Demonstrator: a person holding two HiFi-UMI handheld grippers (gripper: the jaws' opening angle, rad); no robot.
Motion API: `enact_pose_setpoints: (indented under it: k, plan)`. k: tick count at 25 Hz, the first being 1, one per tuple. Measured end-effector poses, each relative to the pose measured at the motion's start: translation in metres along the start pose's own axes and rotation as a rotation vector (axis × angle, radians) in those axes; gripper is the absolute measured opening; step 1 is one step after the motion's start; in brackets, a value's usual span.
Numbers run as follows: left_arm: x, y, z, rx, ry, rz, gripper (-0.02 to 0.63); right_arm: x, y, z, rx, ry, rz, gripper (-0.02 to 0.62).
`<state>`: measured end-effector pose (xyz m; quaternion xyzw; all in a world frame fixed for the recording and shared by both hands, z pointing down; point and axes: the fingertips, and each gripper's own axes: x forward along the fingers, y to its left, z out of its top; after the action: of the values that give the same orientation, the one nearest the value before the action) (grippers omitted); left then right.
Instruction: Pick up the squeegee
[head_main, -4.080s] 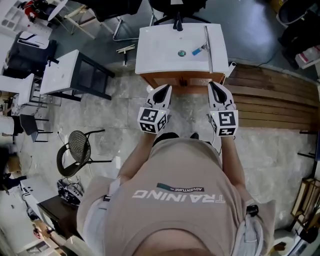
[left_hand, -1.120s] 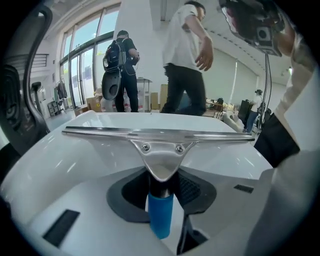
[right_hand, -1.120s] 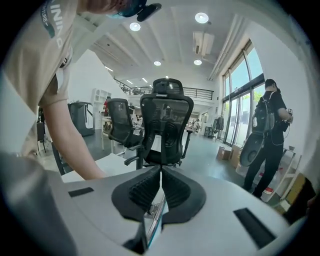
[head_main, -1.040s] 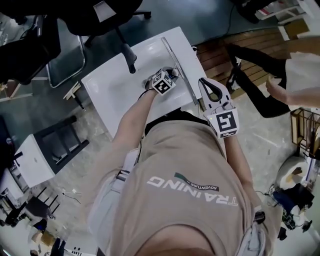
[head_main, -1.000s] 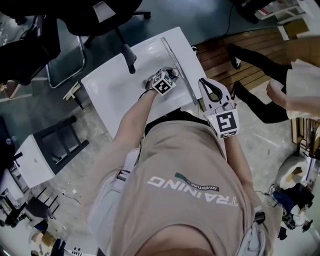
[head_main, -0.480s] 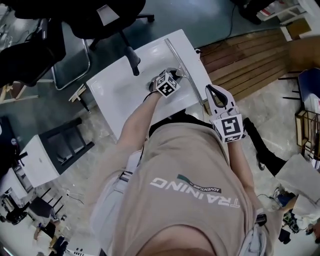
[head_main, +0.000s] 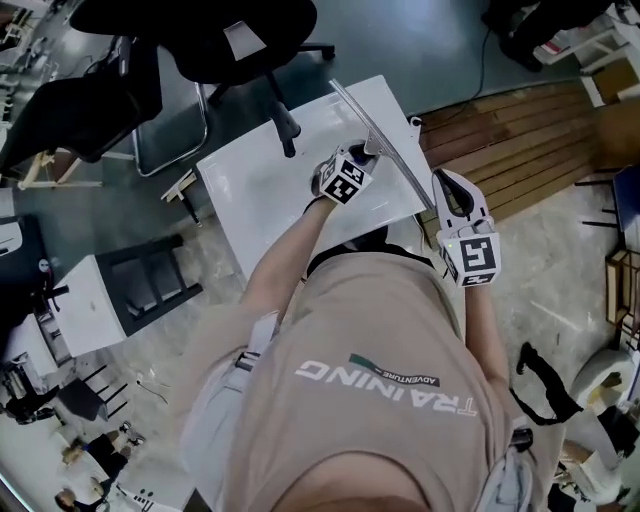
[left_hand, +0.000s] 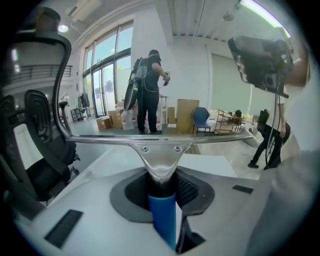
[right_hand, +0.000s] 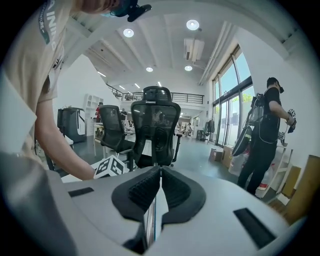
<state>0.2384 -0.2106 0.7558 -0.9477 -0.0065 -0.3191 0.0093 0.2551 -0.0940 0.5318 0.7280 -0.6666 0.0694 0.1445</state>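
Grey floor and a black office chair (head_main: 215, 30) fill the far left, and the white surface (head_main: 260, 180) stands just right of them. Over its right part the left tool (head_main: 360, 160) holds the squeegee (head_main: 392, 150), whose long blade (left_hand: 160, 138) runs from far to near along the right edge of the surface and, I judge, is lifted clear of it.

Several things could go wrong from here. The blade is long and heavy compared with the short blue handle (left_hand: 163, 220), so it could turn in the pads if the hand swings quickly. Its near end is close to the right tool (head_main: 450, 188) and could knock against it. If it dips, the far end could catch the edge of the surface.

The jaws of the left tool have just been closing, and they are now clamped on the blue handle, which stands between the pads and keeps them partly apart. The right tool hangs beside the near right corner of the surface with its pads (right_hand: 172, 187) pressed together, holding nothing and touching nothing.
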Motion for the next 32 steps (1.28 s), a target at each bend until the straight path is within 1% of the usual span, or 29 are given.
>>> enact_pose_setpoints:
  k: [5, 10, 13, 17, 20, 22, 26, 32]
  plan:
    - [-0.028, 0.025, 0.050, -0.049, -0.083, 0.108, 0.097, -0.010, -0.026, 0.004, 0.002, -0.024, -0.024, 0.035]
    - [-0.063, 0.059, 0.094, -0.110, -0.135, 0.232, 0.097, -0.002, -0.045, 0.007, 0.025, -0.026, 0.005, 0.035]
    - [-0.089, 0.076, 0.109, -0.164, -0.159, 0.291, 0.097, 0.007, -0.045, 0.009, 0.038, -0.018, 0.049, 0.035]
    - [-0.138, 0.110, 0.122, -0.207, -0.207, 0.433, 0.097, 0.033, -0.037, 0.021, 0.023, -0.039, 0.146, 0.035]
    - [-0.166, 0.124, 0.123, -0.254, -0.231, 0.492, 0.097, 0.048, -0.029, 0.026, 0.014, -0.037, 0.200, 0.035]
    - [-0.185, 0.136, 0.114, -0.288, -0.239, 0.534, 0.097, 0.063, -0.019, 0.031, -0.002, -0.044, 0.249, 0.035]
    - [-0.226, 0.156, 0.092, -0.318, -0.230, 0.650, 0.097, 0.090, 0.004, 0.046, -0.031, -0.073, 0.349, 0.035]
    - [-0.296, 0.177, 0.073, -0.383, -0.252, 0.800, 0.097, 0.120, 0.042, 0.074, -0.075, -0.104, 0.468, 0.035]
